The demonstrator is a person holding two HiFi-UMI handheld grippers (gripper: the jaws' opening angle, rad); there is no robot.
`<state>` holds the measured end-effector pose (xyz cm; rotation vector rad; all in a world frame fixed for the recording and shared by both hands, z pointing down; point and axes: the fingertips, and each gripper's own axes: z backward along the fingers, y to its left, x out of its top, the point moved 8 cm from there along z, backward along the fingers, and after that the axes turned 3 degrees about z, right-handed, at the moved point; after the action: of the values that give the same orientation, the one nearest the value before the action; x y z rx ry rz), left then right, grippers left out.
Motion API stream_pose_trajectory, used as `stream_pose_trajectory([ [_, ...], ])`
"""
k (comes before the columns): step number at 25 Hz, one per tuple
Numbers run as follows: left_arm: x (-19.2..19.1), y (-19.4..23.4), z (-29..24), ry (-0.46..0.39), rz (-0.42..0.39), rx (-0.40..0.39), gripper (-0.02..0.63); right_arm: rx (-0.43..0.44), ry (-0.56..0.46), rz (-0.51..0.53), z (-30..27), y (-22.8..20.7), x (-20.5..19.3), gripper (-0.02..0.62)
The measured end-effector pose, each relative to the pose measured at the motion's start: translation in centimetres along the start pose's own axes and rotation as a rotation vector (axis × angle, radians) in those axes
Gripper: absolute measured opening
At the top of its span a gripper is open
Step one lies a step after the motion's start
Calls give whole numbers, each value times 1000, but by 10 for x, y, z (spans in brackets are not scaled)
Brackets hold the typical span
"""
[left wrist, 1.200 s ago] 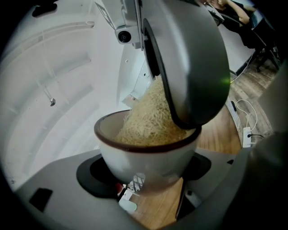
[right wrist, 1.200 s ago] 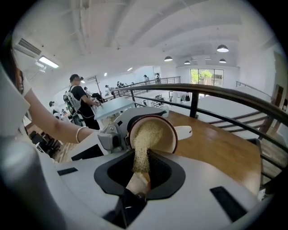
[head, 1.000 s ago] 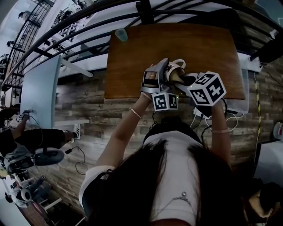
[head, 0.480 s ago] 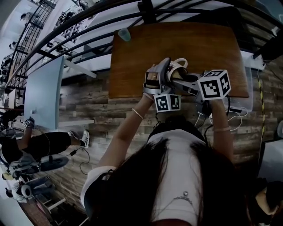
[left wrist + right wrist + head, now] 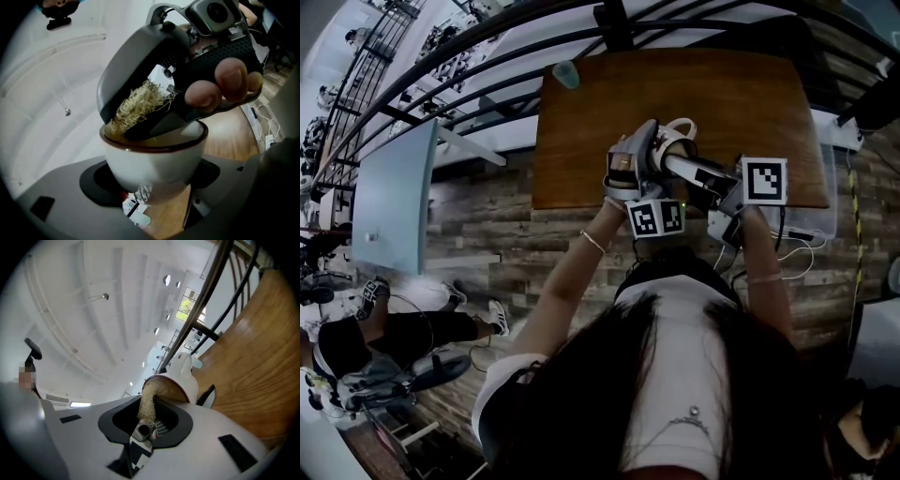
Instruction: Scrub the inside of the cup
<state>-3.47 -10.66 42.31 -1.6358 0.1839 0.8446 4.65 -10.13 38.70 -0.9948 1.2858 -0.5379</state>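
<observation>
A white cup (image 5: pixel 154 161) with a brown rim sits tilted between the jaws of my left gripper (image 5: pixel 152 180), which is shut on its body. In the head view the cup (image 5: pixel 678 133) hangs over the wooden table (image 5: pixel 741 103), with the left gripper (image 5: pixel 639 161) below and to the left of it. My right gripper (image 5: pixel 694 173) comes in from the right, shut on a straw-coloured bristle brush (image 5: pixel 148 404). The brush head (image 5: pixel 136 105) dips inside the cup's rim. In the right gripper view, the cup (image 5: pixel 180 380) shows its handle uppermost.
A small teal cup (image 5: pixel 565 73) stands at the table's far left corner. A black railing (image 5: pixel 609 23) runs behind the table. White cables and a power strip (image 5: pixel 787 239) lie on the floor at the right. Another person (image 5: pixel 366 342) is on the floor at the lower left.
My right gripper has swung to the right and turned, so its marker cube now faces flat up. The left gripper and cup have barely moved. The person at lower left has shifted.
</observation>
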Motion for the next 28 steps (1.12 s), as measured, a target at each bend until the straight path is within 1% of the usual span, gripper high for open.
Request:
stream_pose_trajectory([
  [4, 5, -1, -3, 1, 7, 22, 403, 88, -82, -106, 6, -2, 1, 78],
  [6, 5, 0, -2, 2, 7, 27, 403, 107, -99, -143, 5, -2, 1, 78],
  [8, 4, 2, -1, 1, 2, 23, 404, 103, -93, -146, 2, 0, 0, 78],
  [10, 2, 3, 0, -1, -6, 12, 403, 71, -58, -91, 0, 2, 1, 78],
  [13, 1, 1, 2, -1, -20, -4, 404, -6, 28, 33, -2, 7, 3, 78],
  [16, 1, 0, 5, 1, -33, -14, 403, -56, 100, 131, -4, 11, 2, 78],
  [22, 4, -3, 5, 8, -50, -29, 404, -112, 198, 252, -4, 15, 2, 78],
  [28, 1, -3, 9, 15, -43, -48, 405, -170, 345, 408, -12, 20, 1, 78],
])
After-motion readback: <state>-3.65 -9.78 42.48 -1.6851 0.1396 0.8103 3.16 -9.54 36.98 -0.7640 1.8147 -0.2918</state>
